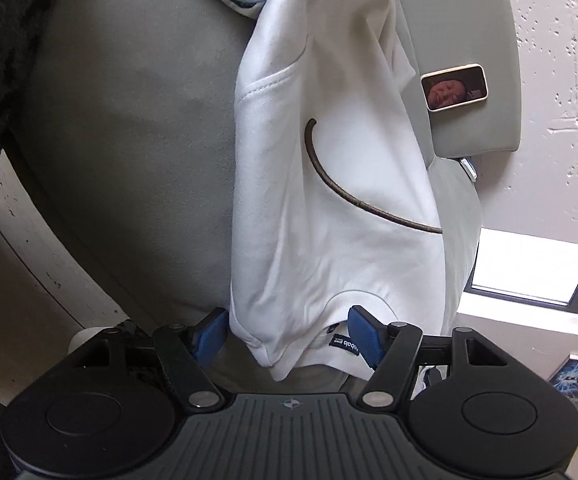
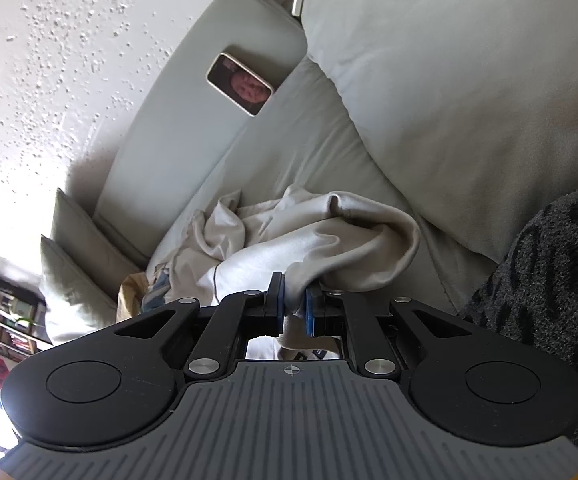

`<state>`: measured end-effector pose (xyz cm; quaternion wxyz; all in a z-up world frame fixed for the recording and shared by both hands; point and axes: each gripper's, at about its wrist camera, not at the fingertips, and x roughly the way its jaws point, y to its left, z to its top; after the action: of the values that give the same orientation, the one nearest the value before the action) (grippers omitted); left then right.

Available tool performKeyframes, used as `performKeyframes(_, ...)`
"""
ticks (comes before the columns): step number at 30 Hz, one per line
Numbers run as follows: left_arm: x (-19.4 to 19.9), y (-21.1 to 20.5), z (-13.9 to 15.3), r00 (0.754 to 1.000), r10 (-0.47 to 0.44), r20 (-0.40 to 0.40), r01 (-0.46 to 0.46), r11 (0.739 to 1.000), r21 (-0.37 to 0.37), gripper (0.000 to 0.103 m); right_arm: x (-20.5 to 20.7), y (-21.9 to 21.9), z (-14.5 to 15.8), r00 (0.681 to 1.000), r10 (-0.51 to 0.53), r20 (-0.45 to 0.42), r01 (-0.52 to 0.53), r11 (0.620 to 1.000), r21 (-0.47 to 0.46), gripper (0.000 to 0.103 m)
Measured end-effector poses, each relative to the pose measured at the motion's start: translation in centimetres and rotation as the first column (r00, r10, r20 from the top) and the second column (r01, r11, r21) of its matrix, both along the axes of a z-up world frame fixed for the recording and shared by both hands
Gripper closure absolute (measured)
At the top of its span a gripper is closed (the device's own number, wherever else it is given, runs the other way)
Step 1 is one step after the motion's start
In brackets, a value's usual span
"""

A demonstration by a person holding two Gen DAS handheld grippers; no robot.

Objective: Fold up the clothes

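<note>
Hanging between the half-open left claw (image 1: 289, 336), the white shirt (image 1: 329, 200) is pinched by the right claw (image 2: 294, 304).

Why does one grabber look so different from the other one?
The left gripper has its jaws standing wide around the white shirt's collar end; the right gripper has its jaws nearly together, pinching a fold of cloth. Both have blue pads and black arms.
</note>
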<state>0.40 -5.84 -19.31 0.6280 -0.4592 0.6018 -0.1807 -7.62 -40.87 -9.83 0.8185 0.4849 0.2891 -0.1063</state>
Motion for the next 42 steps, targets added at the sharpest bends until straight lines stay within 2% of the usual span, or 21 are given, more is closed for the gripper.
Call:
performKeyframes(2, 0.2, 0.0, -0.1, 1.000, -0.007, -0.007, 0.007, 1.000, 0.010, 0.052, -0.1, 0.0, 0.0, 1.000, -0.001, 0.003, 0.001, 1.000, 0.008, 0.090)
performKeyframes(4, 0.3, 0.2, 0.0, 1.000, -0.015, -0.009, 0.016, 1.000, 0.001, 0.079, -0.1, -0.1, 0.0, 1.000, -0.001, 0.003, 0.001, 1.000, 0.014, 0.090)
performKeyframes(5, 0.3, 0.3, 0.0, 1.000, -0.016, 0.001, 0.016, 1.000, -0.013, 0.085, -0.1, -0.1, 0.0, 1.000, -0.001, 0.003, 0.001, 1.000, 0.015, 0.090)
performKeyframes(6, 0.3, 0.4, 0.2, 1.000, -0.015, 0.024, 0.016, 0.999, -0.029, 0.096, -0.2, -0.1, 0.0, 1.000, -0.002, 0.002, 0.002, 1.000, 0.017, 0.090)
performKeyframes(9, 0.4, 0.7, 1.5, 0.997, -0.016, 0.080, 0.018, 1.000, -0.025, 0.101, -0.3, -0.2, 0.0, 1.000, -0.003, -0.001, 0.003, 1.000, 0.023, 0.090)
performKeyframes(14, 1.1, 2.4, 4.0, 0.988, 0.004, 0.152, -0.004, 1.000, -0.006, 0.102, -0.3, -0.1, 0.1, 1.000, 0.001, -0.007, -0.001, 1.000, 0.022, 0.090)
performKeyframes(17, 0.9, 5.0, 6.1, 0.977, 0.062, 0.204, -0.058, 0.998, -0.027, 0.102, 0.0, 0.4, -0.1, 0.999, 0.034, -0.026, -0.033, 0.999, 0.020, 0.090)
performKeyframes(20, 1.0, 7.6, 8.4, 0.955, 0.130, 0.265, -0.125, 0.991, -0.036, 0.102, 1.2, 1.9, -0.9, 0.986, 0.155, -0.065, -0.152, 0.987, 0.047, 0.082)
performKeyframes(21, 1.0, 8.3, 9.0, 0.949, 0.147, 0.280, -0.144, 0.989, -0.033, 0.102, 1.7, 2.5, -1.2, 0.977, 0.198, -0.084, -0.193, 0.979, 0.064, 0.071)
performKeyframes(23, 1.0, 9.7, 9.9, 0.937, 0.174, 0.304, -0.174, 0.984, -0.027, 0.103, 2.2, 3.6, -1.9, 0.959, 0.262, -0.107, -0.252, 0.963, 0.093, 0.058)
performKeyframes(24, 0.9, 10.2, 10.2, 0.934, 0.183, 0.308, -0.184, 0.983, -0.026, 0.103, 2.4, 4.0, -2.2, 0.953, 0.281, -0.117, -0.270, 0.957, 0.101, 0.058)
performKeyframes(26, 0.9, 10.9, 10.4, 0.931, 0.202, 0.303, -0.203, 0.979, -0.028, 0.103, 2.2, 4.3, -2.7, 0.951, 0.272, -0.144, -0.259, 0.960, 0.107, 0.055)
performKeyframes(29, 0.8, 11.0, 10.2, 0.934, 0.212, 0.289, -0.210, 0.977, -0.038, 0.103, 1.3, 3.5, -3.5, 0.967, 0.184, -0.174, -0.162, 0.978, 0.129, 0.053)
performKeyframes(31, 1.0, 11.2, 10.4, 0.934, 0.210, 0.290, -0.208, 0.977, -0.037, 0.103, 0.6, 2.8, -3.9, 0.977, 0.121, -0.175, -0.096, 0.985, 0.145, 0.054)
performKeyframes(34, 1.2, 11.1, 10.4, 0.932, 0.209, 0.296, -0.207, 0.978, -0.036, 0.103, 0.2, 2.6, -3.9, 0.985, 0.069, -0.158, -0.048, 0.990, 0.130, 0.056)
performKeyframes(36, 1.3, 11.2, 10.4, 0.931, 0.208, 0.300, -0.207, 0.978, -0.036, 0.103, 0.0, 2.8, -3.4, 0.986, 0.039, -0.159, -0.029, 0.997, 0.067, 0.058)
performKeyframes(39, 1.4, 11.0, 10.2, 0.932, 0.206, 0.300, -0.205, 0.978, -0.034, 0.103, 0.2, 3.3, -2.3, 0.984, 0.029, -0.176, -0.043, 0.996, -0.074, 0.058)
performKeyframes(42, 1.5, 11.0, 10.0, 0.933, 0.205, 0.297, -0.205, 0.978, -0.033, 0.103, 0.3, 3.4, -2.0, 0.978, 0.012, -0.206, -0.044, 0.988, -0.148, 0.057)
